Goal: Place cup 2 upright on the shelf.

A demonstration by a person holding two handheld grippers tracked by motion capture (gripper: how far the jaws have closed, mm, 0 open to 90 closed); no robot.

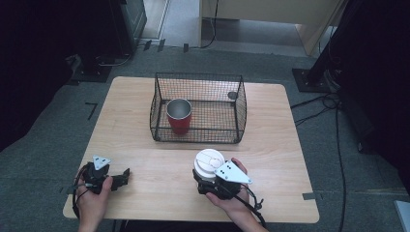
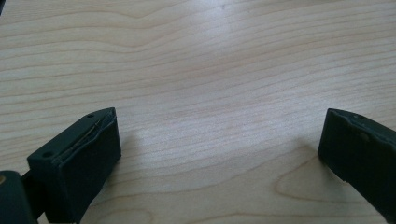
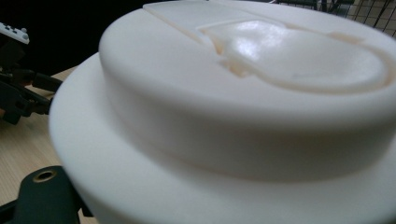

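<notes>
A white cup with a domed white lid [image 1: 209,163] stands near the table's front edge, right of centre. My right gripper [image 1: 206,178] is shut on it from the near side, low on its body. In the right gripper view the lid [image 3: 243,93] looms very close, and one black finger [image 3: 44,198] shows at the bottom left beneath its brim. My left gripper [image 1: 124,175] rests at the front left of the table. Its jaws stand wide apart [image 2: 219,149] over bare wood, with nothing between them.
A black wire basket [image 1: 198,139] sits at the middle of the wooden table [image 1: 159,188], with a red cup [image 1: 179,118] with a metallic inside standing upright in its left part. Cables and dark stands lie on the floor around the table.
</notes>
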